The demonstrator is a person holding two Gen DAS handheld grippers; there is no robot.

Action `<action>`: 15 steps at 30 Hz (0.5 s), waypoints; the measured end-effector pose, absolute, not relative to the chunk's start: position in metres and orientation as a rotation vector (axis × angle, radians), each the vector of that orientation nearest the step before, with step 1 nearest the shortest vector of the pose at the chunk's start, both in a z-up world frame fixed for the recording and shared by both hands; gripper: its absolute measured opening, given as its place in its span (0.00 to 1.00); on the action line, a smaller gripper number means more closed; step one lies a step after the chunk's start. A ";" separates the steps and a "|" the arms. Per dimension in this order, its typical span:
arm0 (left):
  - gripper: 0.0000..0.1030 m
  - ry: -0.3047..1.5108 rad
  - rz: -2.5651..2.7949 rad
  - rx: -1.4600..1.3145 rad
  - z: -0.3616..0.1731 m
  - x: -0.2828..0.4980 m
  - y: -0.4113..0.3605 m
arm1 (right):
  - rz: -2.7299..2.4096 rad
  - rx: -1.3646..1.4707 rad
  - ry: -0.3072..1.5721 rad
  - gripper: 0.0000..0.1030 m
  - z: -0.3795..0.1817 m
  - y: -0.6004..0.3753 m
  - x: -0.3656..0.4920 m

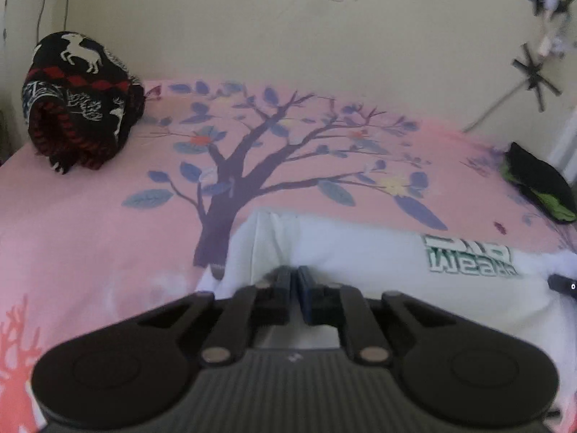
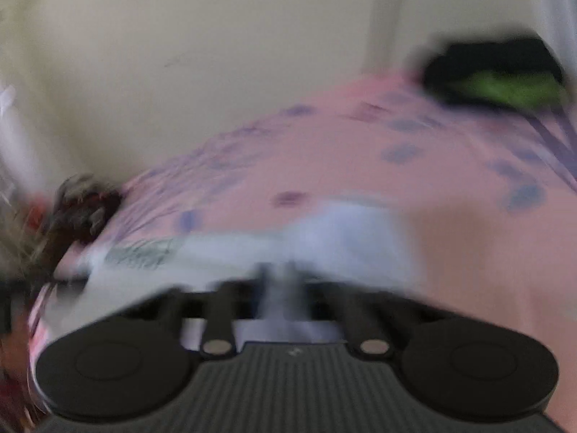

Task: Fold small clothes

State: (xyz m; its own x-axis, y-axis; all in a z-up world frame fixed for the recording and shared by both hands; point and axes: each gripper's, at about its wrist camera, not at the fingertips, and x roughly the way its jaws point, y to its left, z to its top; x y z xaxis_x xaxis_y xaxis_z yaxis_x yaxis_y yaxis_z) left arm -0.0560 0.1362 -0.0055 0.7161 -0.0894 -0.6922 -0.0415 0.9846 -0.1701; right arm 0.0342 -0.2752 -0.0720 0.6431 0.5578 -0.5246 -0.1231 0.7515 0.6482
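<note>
Your left gripper [image 1: 294, 281] has its two fingers pressed together on a pinched-up ridge of the white cotton garment with green printed lettering [image 1: 378, 252], so it is clamped on the cloth near the garment's left edge. That garment lies on the pink bedsheet printed with a purple tree and blue leaves [image 1: 108, 223], spread across the near part of the bed, its lettering [image 1: 468, 256] reading upside down from the left wrist view. At the right edge of that view a small dark tip of your other tool [image 1: 562, 283] touches the garment's far corner. The right wrist view is heavily blurred: your right gripper [image 2: 285, 281] sits at the white garment [image 2: 342, 238], with pale fabric running down between its fingers, so it appears to be gripping the cloth, though the blur hides the fingertips themselves. A rolled black knitted blanket with white deer and red bands [image 1: 77, 97] rests at the far left corner of the bed against the cream wall [image 1: 252, 29], well apart from the garment. A black and lime-green folded item [image 1: 541, 184] lies at the far right edge of the sheet.
</note>
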 end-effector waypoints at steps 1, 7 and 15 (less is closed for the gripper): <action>0.08 0.783 -0.018 -0.175 -0.003 -0.059 0.135 | 0.403 0.684 0.782 0.00 -0.074 -0.287 0.028; 0.26 0.787 -0.059 -0.228 0.024 -0.083 0.132 | 0.332 0.668 0.649 0.57 -0.045 -0.329 -0.035; 0.36 0.799 -0.384 -0.259 0.028 -0.071 0.065 | 0.301 0.745 0.751 0.67 -0.063 -0.352 -0.060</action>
State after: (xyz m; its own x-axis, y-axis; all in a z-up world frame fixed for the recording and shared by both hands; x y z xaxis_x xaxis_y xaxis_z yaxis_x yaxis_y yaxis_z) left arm -0.0706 0.0653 0.0277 0.6344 -0.4278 -0.6438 0.2354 0.9002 -0.3663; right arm -0.0602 -0.3525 -0.0635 0.7043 0.4961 -0.5077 0.0091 0.7088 0.7053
